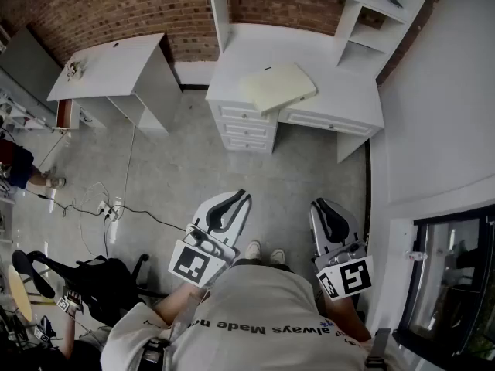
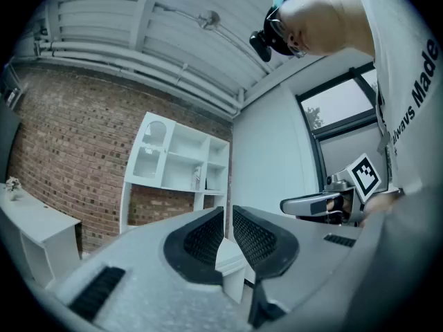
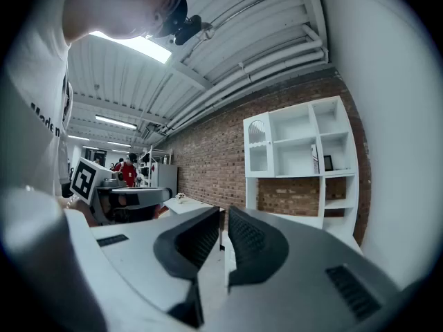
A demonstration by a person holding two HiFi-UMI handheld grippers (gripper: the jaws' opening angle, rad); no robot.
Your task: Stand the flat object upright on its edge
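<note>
**Stance before the approach.** The flat object [image 1: 278,86], a pale yellow slab, lies on its face on the white worktop [image 1: 344,91], above the worktop's drawers and near its front edge. Nothing props it, so the task is probably not yet begun. The left tool [image 1: 236,199] and right tool [image 1: 323,207] are both closed on nothing. They are held level, side by side and well short of the worktop, pointing toward it. This is likely a carrying posture, and the jaws must part before either can pinch an edge.

The shelf unit [image 1: 357,20] runs off the top edge (its small contents too tiny to identify).
</note>
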